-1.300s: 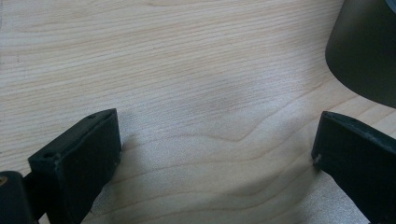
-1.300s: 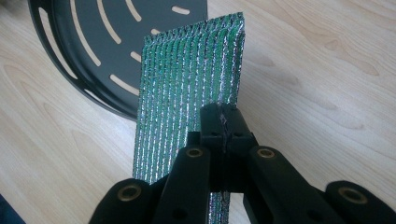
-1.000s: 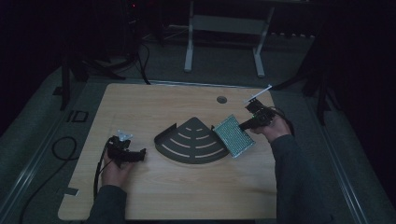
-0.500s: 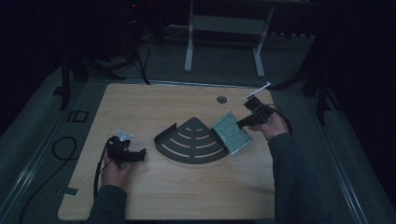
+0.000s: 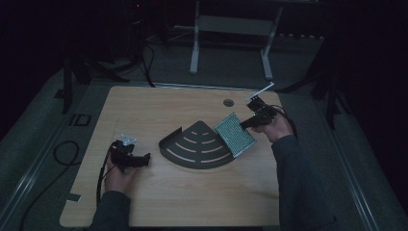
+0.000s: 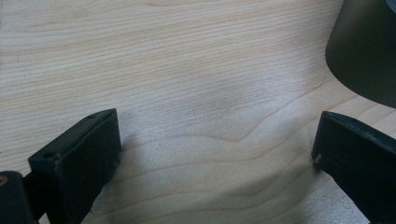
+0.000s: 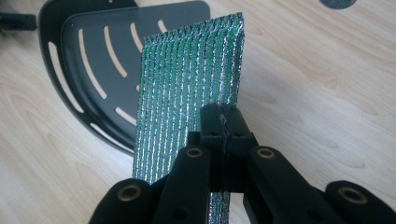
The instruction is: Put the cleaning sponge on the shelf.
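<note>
slotted corner tray (image 5: pixel 197 147): mid-table (image 5: pixel 168 106) | ribbed sheet (image 5: pixel 234 134): at tray's right edge | cable hole (image 5: pixel 228 102): behind both

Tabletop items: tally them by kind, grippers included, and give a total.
Black slotted fan-shaped trays: 1
Shiny green ribbed sheets: 1
Handheld grippers: 2, the left gripper and the right gripper
Total: 4

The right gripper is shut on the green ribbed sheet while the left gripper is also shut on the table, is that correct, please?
Not quite: the left gripper is open, its jaws wide apart over bare table, as the left gripper view shows. The right gripper is indeed shut on the green ribbed sheet.
</note>
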### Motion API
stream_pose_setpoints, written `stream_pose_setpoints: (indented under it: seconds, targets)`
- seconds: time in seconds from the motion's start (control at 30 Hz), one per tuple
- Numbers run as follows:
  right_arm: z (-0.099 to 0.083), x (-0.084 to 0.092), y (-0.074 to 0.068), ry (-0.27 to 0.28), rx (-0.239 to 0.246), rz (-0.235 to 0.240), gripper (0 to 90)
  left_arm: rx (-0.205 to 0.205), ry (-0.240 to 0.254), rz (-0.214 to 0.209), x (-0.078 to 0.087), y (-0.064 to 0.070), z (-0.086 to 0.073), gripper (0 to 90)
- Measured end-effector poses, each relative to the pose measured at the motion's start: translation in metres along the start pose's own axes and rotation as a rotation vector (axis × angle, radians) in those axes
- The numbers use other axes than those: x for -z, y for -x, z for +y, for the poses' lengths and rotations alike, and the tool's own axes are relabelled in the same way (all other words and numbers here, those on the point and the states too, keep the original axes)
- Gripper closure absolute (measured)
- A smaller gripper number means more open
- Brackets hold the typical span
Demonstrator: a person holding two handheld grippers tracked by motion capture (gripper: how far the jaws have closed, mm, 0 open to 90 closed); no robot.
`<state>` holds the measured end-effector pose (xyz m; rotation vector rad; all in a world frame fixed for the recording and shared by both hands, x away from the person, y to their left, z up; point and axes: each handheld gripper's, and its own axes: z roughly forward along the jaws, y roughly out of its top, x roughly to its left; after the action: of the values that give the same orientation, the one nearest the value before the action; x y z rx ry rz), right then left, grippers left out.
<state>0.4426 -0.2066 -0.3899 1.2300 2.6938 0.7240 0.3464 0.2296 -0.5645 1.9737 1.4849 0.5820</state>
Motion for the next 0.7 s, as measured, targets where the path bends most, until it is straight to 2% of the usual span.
stream_pose_setpoints:
  seconds: [0.7]
  targets:
    - [0.008, -0.015, -0.004, 0.017, -0.004, 0.014, 89.6, 0.000, 0.001, -0.001, 0.000, 0.000, 0.000, 1.7]
